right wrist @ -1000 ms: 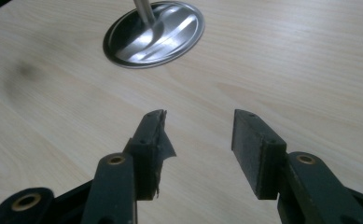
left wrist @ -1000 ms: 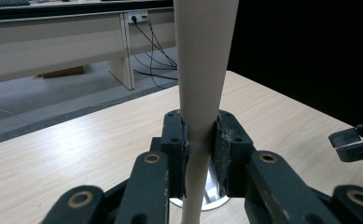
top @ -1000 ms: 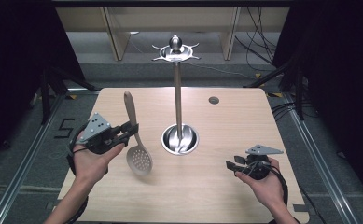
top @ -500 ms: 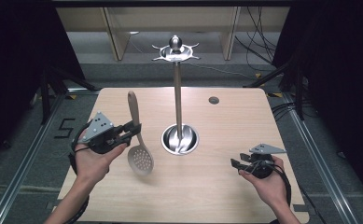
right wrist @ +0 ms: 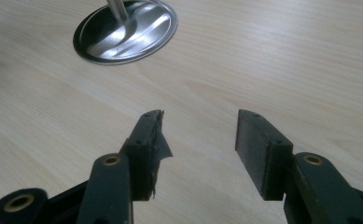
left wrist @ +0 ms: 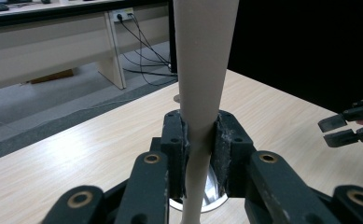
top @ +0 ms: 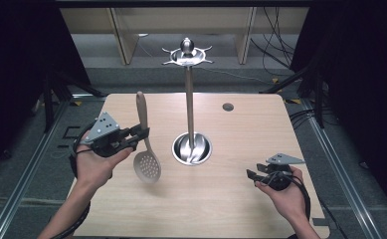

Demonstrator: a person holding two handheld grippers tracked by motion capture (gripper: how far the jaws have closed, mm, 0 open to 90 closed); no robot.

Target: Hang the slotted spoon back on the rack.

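Near right, the right gripper [top: 253, 175] is held low over the bare table [top: 241, 209], jaws parted, nothing between them. Near left, the left gripper [top: 142, 134] is clamped on the slotted spoon [top: 146, 165] mid-handle, head down, prob. so its top end can be hooked. Behind, centre, the rack stand [top: 189, 89] is seen w/ hook ring on top; a grommet [top: 227, 106] lies at far right. Path looks unobstructed.

Black claws [top: 140, 133], brass-ringed pivot screws
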